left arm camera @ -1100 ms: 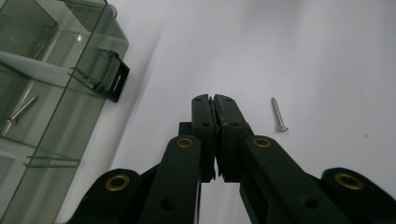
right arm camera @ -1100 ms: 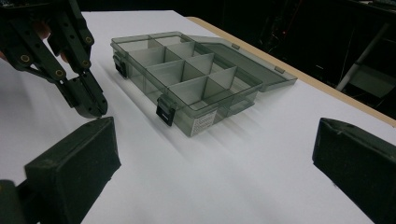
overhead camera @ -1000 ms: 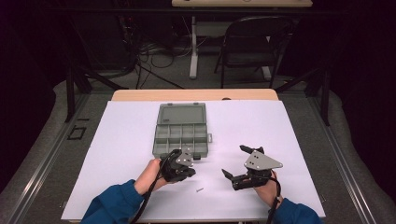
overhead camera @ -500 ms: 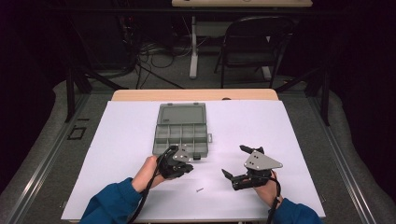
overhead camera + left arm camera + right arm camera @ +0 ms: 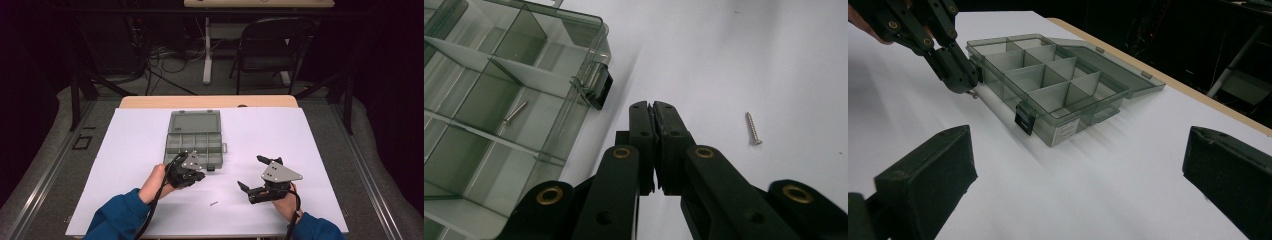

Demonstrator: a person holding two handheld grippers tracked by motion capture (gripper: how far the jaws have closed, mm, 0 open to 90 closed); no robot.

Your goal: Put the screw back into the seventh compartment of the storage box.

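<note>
Nearing box (image 5: 195, 137) since prev: left gripper (image 5: 653, 107), jaws closed, maybe empty; right gripper (image 5: 252, 173) wide apart.

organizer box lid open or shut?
Open. The organizer box has its lid folded back flat on the table; compartments exposed, one holding a screw.

Layout around the compartment box (image 5: 194, 136) on the worktop (image 5: 320, 150)

The box lies mid-worktop, its lid (image 5: 195, 122) folded open behind it. One screw (image 5: 515, 111) lies in a compartment along the box's near edge. The left gripper (image 5: 200, 172) sits just in front of the box's near edge; the right gripper (image 5: 252, 172) sits nearer and to the box's right. Another screw (image 5: 214, 203) lies on the worktop, nearer than the box, between the two grippers.
</note>
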